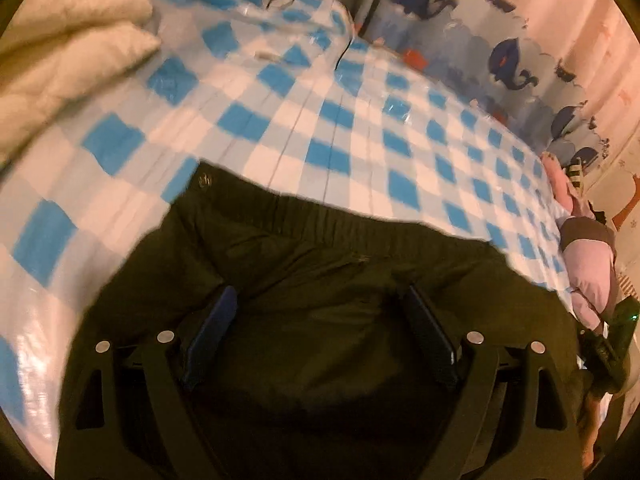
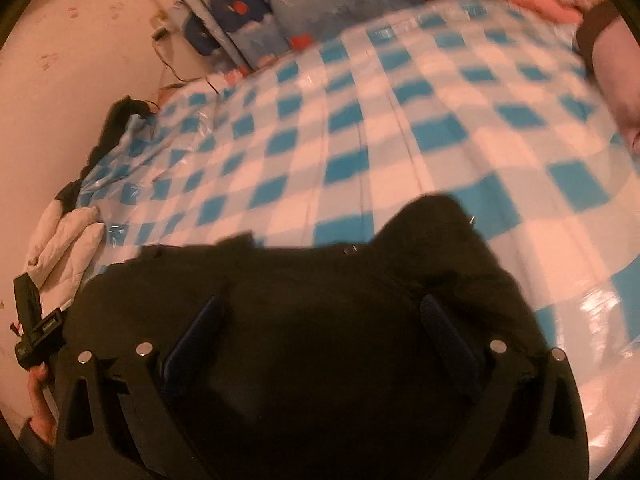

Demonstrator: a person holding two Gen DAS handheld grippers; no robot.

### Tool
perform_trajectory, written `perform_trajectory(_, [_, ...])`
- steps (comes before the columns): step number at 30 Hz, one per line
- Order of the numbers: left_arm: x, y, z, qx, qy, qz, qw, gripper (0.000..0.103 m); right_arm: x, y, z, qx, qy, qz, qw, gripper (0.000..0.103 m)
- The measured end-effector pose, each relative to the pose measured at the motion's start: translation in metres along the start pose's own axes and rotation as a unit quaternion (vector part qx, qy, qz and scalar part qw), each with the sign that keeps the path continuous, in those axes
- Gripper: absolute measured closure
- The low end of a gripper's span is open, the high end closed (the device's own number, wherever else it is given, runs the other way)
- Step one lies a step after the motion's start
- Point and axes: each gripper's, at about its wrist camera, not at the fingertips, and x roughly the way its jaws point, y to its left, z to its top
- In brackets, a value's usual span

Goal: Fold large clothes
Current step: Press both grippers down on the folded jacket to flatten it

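A dark olive-black garment (image 1: 320, 264) with an elastic band and a snap lies on the blue-and-white checked sheet (image 1: 280, 128). My left gripper (image 1: 320, 296) is open, its blue-padded fingers (image 1: 212, 324) spread over the fabric. The same garment (image 2: 320, 300) fills the lower half of the right wrist view on the checked sheet (image 2: 360, 120). My right gripper (image 2: 324, 312) is open too, its fingers (image 2: 444, 328) wide apart above the dark cloth. Neither holds the cloth. The other gripper shows at the left edge of the right wrist view (image 2: 32, 320).
A white quilted jacket (image 1: 68, 52) lies at the left of the sheet, also in the right wrist view (image 2: 60, 240). A whale-print cloth (image 1: 500, 52) stands behind. Pink clothing (image 1: 588, 264) lies at the right edge. A cable (image 1: 344, 52) crosses the far sheet.
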Motion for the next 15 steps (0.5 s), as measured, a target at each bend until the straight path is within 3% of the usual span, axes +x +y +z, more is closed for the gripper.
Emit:
perform_trajectory(3, [-0.015, -0.005, 0.001, 0.030, -0.032, 0.016, 0.9989, 0.021, -0.016, 0.001, -0.003, -0.017, -0.026, -0.004, 1.000, 0.007])
perform_trajectory(6, [-0.002, 0.002, -0.001, 0.015, -0.008, 0.017, 0.9997, 0.021, 0.004, -0.013, -0.009, 0.011, 0.014, -0.001, 1.000, 0.007])
perform_trajectory(11, [0.018, 0.013, -0.007, -0.007, 0.013, 0.005, 0.9999, 0.020, 0.024, -0.014, -0.015, 0.015, 0.037, -0.003, 0.999, 0.007])
perform_trajectory(15, [0.008, 0.014, -0.008, -0.011, 0.021, 0.011, 0.9997, 0.020, 0.004, -0.014, -0.013, 0.020, 0.036, 0.001, 0.999, 0.007])
